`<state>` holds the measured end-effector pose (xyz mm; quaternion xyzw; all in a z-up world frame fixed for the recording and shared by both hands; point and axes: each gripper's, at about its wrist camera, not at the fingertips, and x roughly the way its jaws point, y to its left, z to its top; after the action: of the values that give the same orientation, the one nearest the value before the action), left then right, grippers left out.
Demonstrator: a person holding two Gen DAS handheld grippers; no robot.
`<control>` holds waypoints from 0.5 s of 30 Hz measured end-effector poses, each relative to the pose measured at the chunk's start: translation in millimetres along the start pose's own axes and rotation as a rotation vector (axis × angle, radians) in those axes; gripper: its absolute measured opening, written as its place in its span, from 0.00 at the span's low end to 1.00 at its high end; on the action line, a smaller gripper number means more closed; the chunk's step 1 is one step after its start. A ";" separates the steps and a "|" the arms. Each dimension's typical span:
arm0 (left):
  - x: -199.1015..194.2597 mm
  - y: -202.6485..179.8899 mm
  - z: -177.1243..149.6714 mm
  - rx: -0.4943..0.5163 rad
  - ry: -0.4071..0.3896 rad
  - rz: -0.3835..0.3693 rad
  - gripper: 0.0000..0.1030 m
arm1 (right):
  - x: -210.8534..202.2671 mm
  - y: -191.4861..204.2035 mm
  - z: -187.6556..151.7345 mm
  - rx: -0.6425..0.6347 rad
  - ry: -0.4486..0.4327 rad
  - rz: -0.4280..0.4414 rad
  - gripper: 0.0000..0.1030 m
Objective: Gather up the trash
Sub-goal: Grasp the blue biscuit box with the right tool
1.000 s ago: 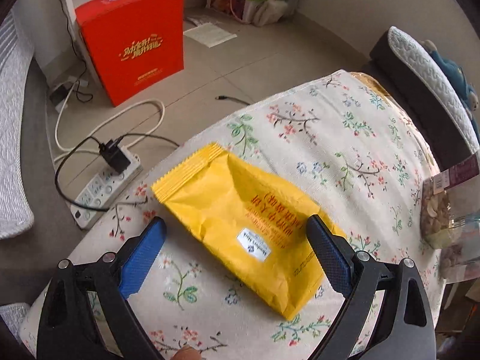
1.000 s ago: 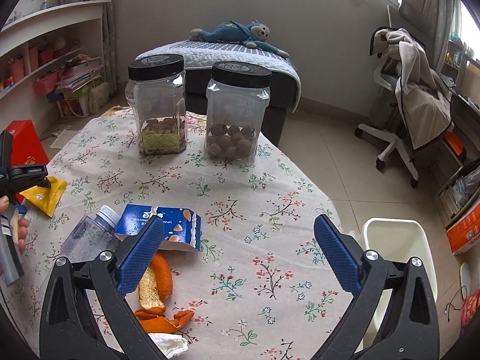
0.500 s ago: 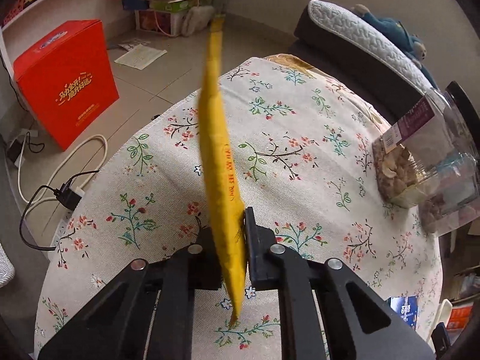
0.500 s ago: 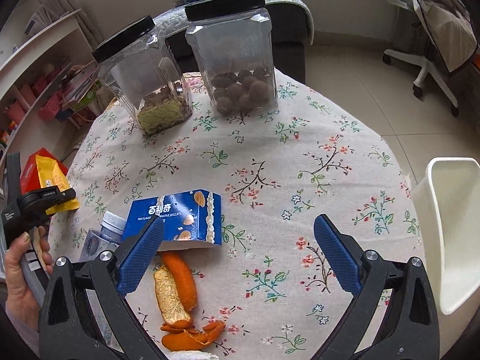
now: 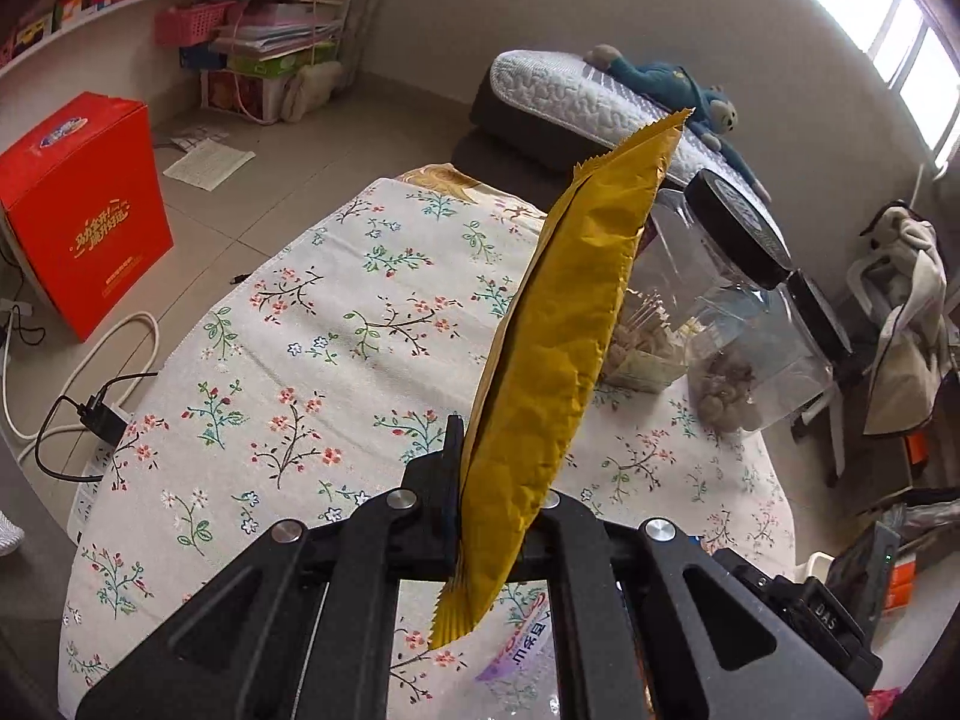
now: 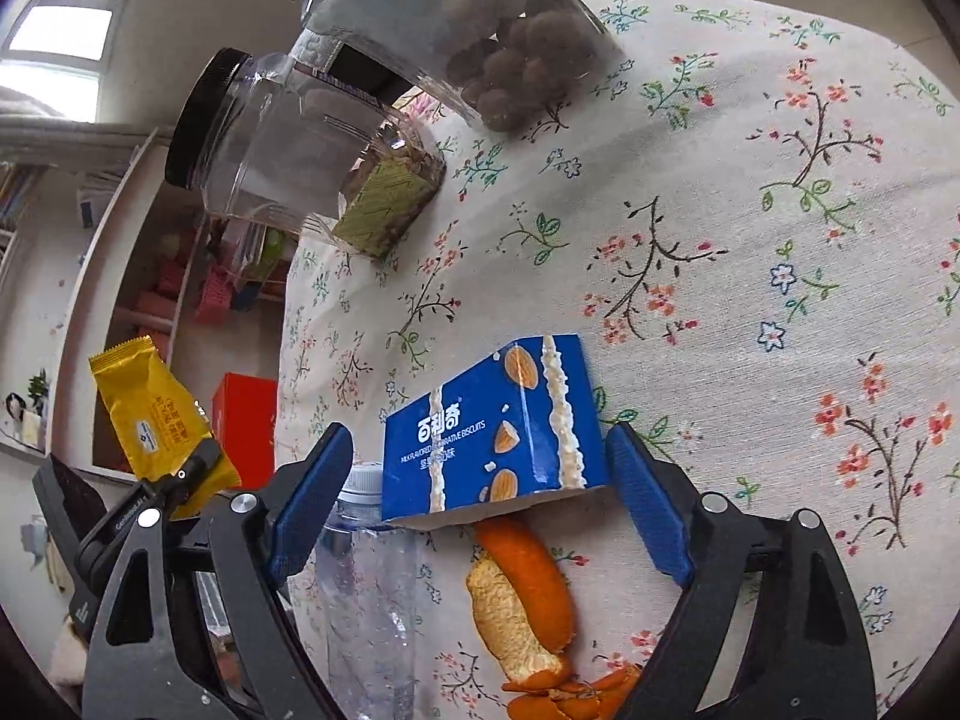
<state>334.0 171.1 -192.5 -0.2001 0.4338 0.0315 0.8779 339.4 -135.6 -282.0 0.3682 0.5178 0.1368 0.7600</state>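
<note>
The right claw (image 6: 480, 504) hangs spread wide around a blue biscuit box (image 6: 495, 432) on the bench (image 6: 750, 210); orange peel (image 6: 522, 606) and a plastic bottle (image 6: 366, 588) lie beside it.

Two jars (image 6: 372, 138) (image 6: 468, 30), one wrapper (image 5: 558, 360), one box (image 6: 492, 432), one bottle (image 6: 366, 588).

Wrapper lifted; right gripper lowered over box.
Left gripper (image 5: 498, 516), open a second ago, now pinches the yellow wrapper (image 5: 558, 360) above the table (image 5: 288, 324); right gripper (image 6: 480, 510) now straddles the box (image 6: 492, 438).
</note>
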 end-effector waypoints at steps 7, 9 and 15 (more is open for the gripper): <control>8.2 -11.5 -8.9 0.065 0.020 0.009 0.06 | 12.1 8.7 -0.6 -0.053 0.030 -0.023 0.21; 10.0 -13.1 -10.2 0.074 0.021 0.010 0.06 | 7.0 16.6 -0.9 -0.098 0.012 -0.022 0.15; 4.1 -19.9 -15.0 0.109 -0.008 0.033 0.06 | -10.4 46.3 -5.0 -0.259 -0.067 -0.090 0.11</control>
<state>329.8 146.6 -197.4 -0.1446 0.4344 0.0231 0.8887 338.6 -107.7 -243.4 0.2476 0.4861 0.1560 0.8234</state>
